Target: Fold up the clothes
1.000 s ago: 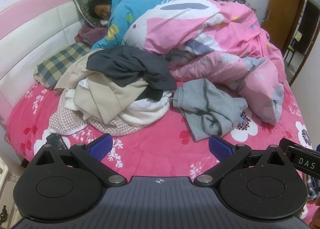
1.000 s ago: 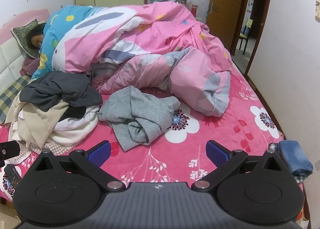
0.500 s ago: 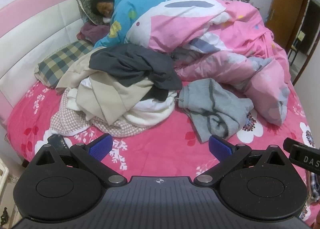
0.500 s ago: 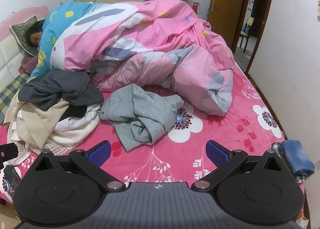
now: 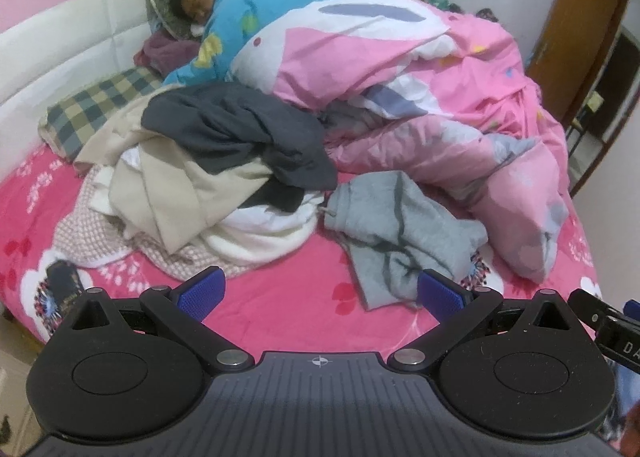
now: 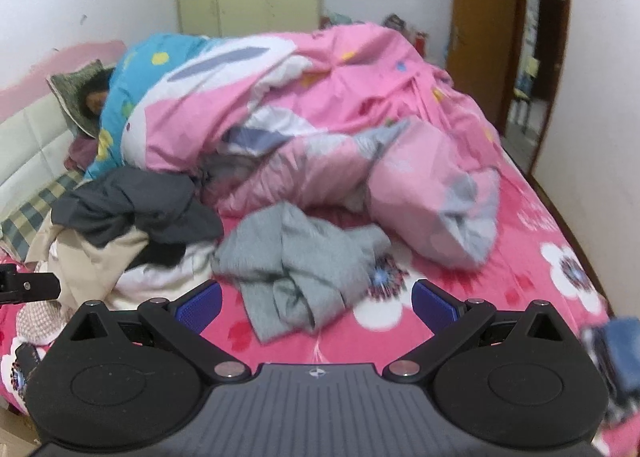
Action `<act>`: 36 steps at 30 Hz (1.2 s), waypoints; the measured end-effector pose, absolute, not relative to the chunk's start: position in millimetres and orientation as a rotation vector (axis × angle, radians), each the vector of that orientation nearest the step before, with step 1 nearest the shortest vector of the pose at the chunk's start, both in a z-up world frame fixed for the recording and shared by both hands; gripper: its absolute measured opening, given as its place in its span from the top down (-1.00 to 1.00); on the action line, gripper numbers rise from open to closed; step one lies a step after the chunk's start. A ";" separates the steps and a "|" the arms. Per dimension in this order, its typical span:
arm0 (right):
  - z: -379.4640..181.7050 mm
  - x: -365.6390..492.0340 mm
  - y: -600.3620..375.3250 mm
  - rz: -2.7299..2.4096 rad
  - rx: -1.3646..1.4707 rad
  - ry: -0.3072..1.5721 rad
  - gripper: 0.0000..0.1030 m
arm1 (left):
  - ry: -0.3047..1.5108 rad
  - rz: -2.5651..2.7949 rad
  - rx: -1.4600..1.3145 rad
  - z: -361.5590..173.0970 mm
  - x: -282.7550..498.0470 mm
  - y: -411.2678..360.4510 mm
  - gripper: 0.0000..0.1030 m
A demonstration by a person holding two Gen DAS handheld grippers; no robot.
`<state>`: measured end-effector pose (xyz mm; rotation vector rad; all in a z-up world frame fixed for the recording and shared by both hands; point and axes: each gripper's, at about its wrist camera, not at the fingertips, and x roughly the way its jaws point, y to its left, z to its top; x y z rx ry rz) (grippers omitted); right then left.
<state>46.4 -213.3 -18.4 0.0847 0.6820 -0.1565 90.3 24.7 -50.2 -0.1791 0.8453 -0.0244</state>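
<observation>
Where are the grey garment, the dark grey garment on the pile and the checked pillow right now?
grey garment [image 5: 404, 225], left wrist view, middle of the crumpled cloth.
dark grey garment [image 5: 240, 133], left wrist view, its upper folds atop the pile.
checked pillow [image 5: 100, 105], left wrist view, its exposed top face.

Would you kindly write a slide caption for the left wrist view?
Open left gripper hovers above a crumpled grey garment beside a laundry pile on the pink bed.

Left gripper and right gripper both level, spread wide, holding nothing.
</observation>
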 end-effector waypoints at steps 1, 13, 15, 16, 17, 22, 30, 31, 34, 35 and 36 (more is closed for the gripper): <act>-23.6 56.4 -221.5 -0.136 0.073 0.679 -1.00 | 0.857 -0.018 -0.183 -56.0 99.3 19.1 -1.00; -144.9 251.2 -298.1 0.157 0.027 0.698 -1.00 | 0.882 0.163 -0.116 -156.5 212.8 -37.5 -0.97; -176.0 298.2 -293.2 0.192 0.009 0.697 -1.00 | 0.894 0.161 -0.082 -183.2 232.0 -43.6 -0.93; -192.2 319.7 -287.8 0.208 -0.015 0.693 -0.99 | 0.900 0.161 -0.065 -196.5 241.6 -46.7 -0.87; -207.7 337.7 -282.9 0.224 -0.039 0.689 -0.99 | 0.906 0.160 -0.048 -209.8 251.2 -49.7 -0.83; -278.5 424.4 -257.4 0.273 -0.114 0.753 -0.98 | 0.962 0.103 0.007 -269.1 284.9 -65.1 -0.27; -313.1 438.7 -257.4 0.291 -0.096 0.871 0.52 | 0.996 0.078 -0.102 -293.2 279.1 -61.7 -0.06; -304.4 430.2 -262.9 0.308 -0.070 0.857 0.58 | 0.993 0.066 -0.119 -291.9 276.2 -59.1 -0.06; -276.3 397.5 -278.6 0.399 -0.004 0.814 0.70 | 0.976 0.016 -0.176 -285.8 265.3 -50.4 -0.13; -267.3 383.6 -284.7 0.445 0.021 0.802 0.72 | 0.965 -0.009 -0.199 -282.4 260.0 -46.9 -0.20; -259.4 368.3 -290.1 0.495 0.045 0.792 0.72 | 0.946 -0.028 -0.215 -278.6 255.9 -44.5 -0.36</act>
